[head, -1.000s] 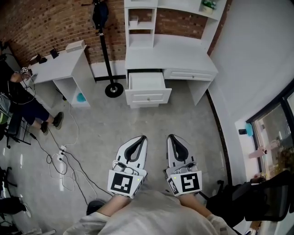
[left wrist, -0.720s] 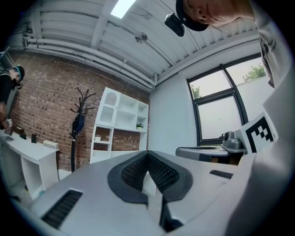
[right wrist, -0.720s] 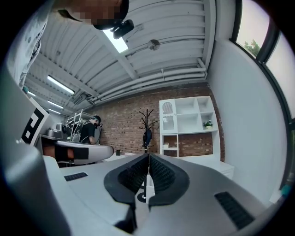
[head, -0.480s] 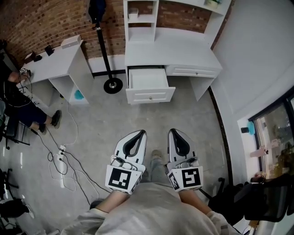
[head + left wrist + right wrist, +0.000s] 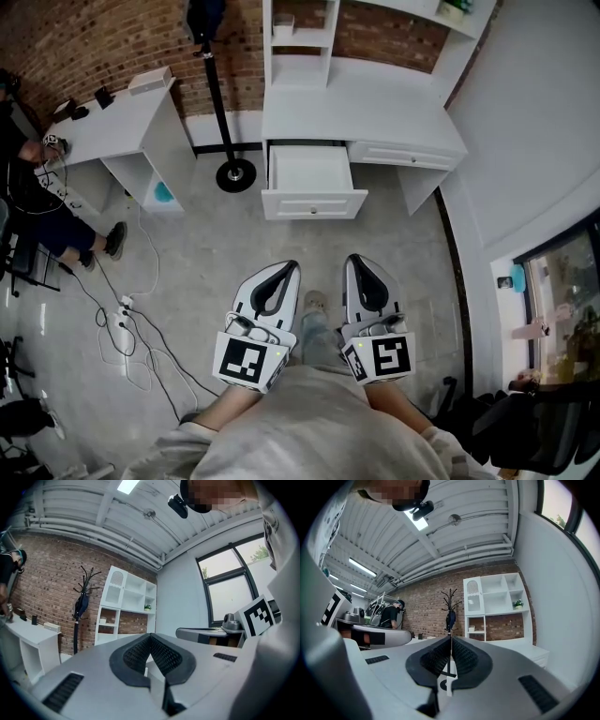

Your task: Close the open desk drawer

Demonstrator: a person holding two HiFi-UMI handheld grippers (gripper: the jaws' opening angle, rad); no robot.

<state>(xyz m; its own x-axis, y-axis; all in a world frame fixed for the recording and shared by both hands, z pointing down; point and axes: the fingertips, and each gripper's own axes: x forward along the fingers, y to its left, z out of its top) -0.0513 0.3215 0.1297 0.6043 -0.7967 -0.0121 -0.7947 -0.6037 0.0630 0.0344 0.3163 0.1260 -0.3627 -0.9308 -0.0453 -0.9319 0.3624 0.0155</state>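
Note:
The white desk stands against the brick wall at the top of the head view. Its left drawer is pulled out, showing an empty white inside. My left gripper and right gripper are held side by side low in that view, well short of the drawer, pointing toward it. Both are shut with nothing between the jaws. In the left gripper view the left gripper has its tips together in front of the white shelf unit. In the right gripper view the right gripper shows only a thin slit.
A black coat stand with a round base stands just left of the drawer. A second white desk and a seated person are at far left. Cables and a power strip lie on the floor. A black chair is at lower right.
The desk and open drawer have come nearer and sit lower in the head view. The person's leg and shoe now show between the grippers. Both grippers stay shut.

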